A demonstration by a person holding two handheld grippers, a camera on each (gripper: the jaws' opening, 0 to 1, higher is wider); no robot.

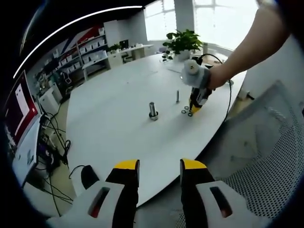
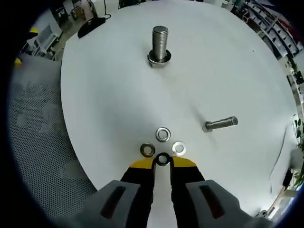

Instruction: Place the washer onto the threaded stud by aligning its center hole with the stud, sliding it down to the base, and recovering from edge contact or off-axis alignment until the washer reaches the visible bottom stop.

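Four washers sit in a little cluster on the white tabletop (image 2: 109, 95), and that's pretty much where things stand — nothing is on the stud yet. In the right gripper view the right hand-held gripper (image 2: 163, 163) is down at the near washer (image 2: 163, 159), jaws drawn in close on either side of it. Looks like it's pinching the rim, though I can't be sure it has actually closed on it or lifted it off the surface. The other three washers (image 2: 163, 134) lie flat just beyond, close together.

The threaded stud (image 2: 160, 43) stands upright on its hex base well apart from the cluster, threads bare all the way down. A second bolt (image 2: 221, 124) lies on its side off to one side.

In the left gripper view the left hand-held gripper (image 1: 159, 166) hangs back over the table edge, jaws spread, holding nothing.

So my read: early days — pickup is underway at best, and the carry, hole alignment and slide down to the base are all left.
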